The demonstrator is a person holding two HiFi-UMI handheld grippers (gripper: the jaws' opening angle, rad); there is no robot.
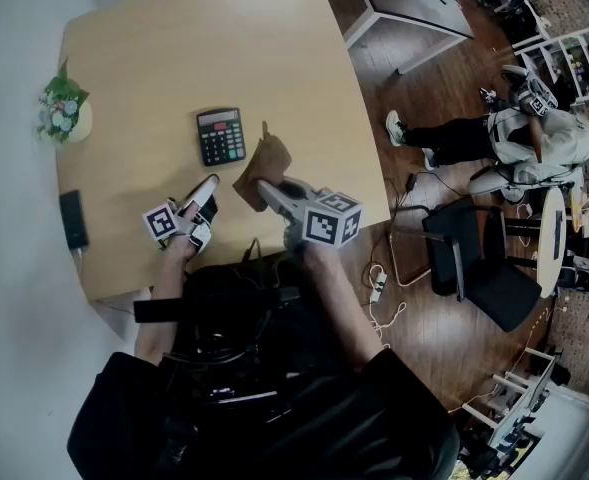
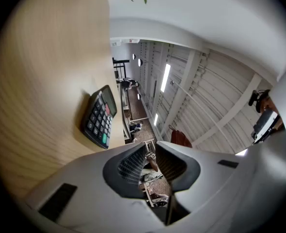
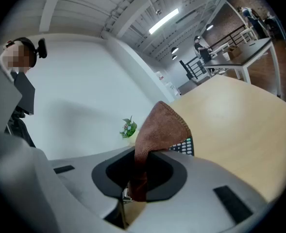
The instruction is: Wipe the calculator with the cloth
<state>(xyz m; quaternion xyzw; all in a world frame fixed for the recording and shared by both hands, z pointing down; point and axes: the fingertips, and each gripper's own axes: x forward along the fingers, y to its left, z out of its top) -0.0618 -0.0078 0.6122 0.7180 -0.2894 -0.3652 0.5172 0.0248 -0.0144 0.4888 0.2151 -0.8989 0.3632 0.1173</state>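
The black calculator [image 1: 221,136] lies flat near the middle of the wooden table [image 1: 174,48]. My right gripper [image 1: 265,189] is shut on a brown cloth [image 1: 265,164], holding it just right of and nearer than the calculator. In the right gripper view the cloth [image 3: 162,124] stands up from between the jaws and hides most of the calculator [image 3: 185,147]. My left gripper [image 1: 209,192] hovers just in front of the calculator, jaws a narrow gap apart with nothing between them. The left gripper view shows the calculator [image 2: 100,116] ahead on the table, to the left of the left gripper [image 2: 151,152].
A small potted plant [image 1: 64,108] stands at the table's left edge, and a flat black device [image 1: 73,220] lies nearer along that edge. A black chair [image 1: 474,258] and cables are on the floor to the right. A person [image 1: 534,138] sits further right.
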